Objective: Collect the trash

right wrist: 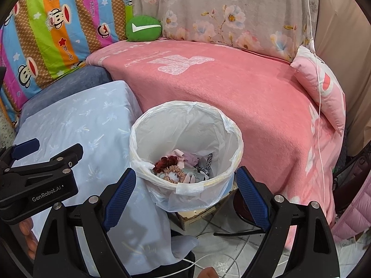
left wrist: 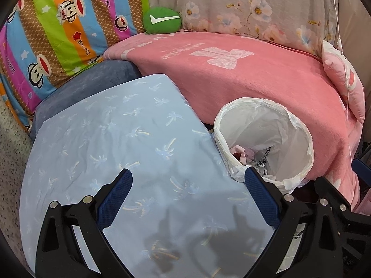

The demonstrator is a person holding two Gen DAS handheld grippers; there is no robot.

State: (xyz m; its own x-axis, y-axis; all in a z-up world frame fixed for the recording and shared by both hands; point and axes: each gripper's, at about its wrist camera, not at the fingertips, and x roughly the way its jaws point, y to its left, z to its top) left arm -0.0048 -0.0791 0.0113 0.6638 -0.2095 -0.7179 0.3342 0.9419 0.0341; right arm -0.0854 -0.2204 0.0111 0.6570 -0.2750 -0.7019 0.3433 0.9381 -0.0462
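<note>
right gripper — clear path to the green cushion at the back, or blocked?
Probably yes. The right gripper is open and empty, and only the flat pink blanket lies before the green cushion. The lined bin stands right ahead, so it would have to pass over that.

Home bedroom: pink blanket (right wrist: 231, 97), floral pillow (right wrist: 227, 11), cartoon quilt (left wrist: 58, 34).
</note>
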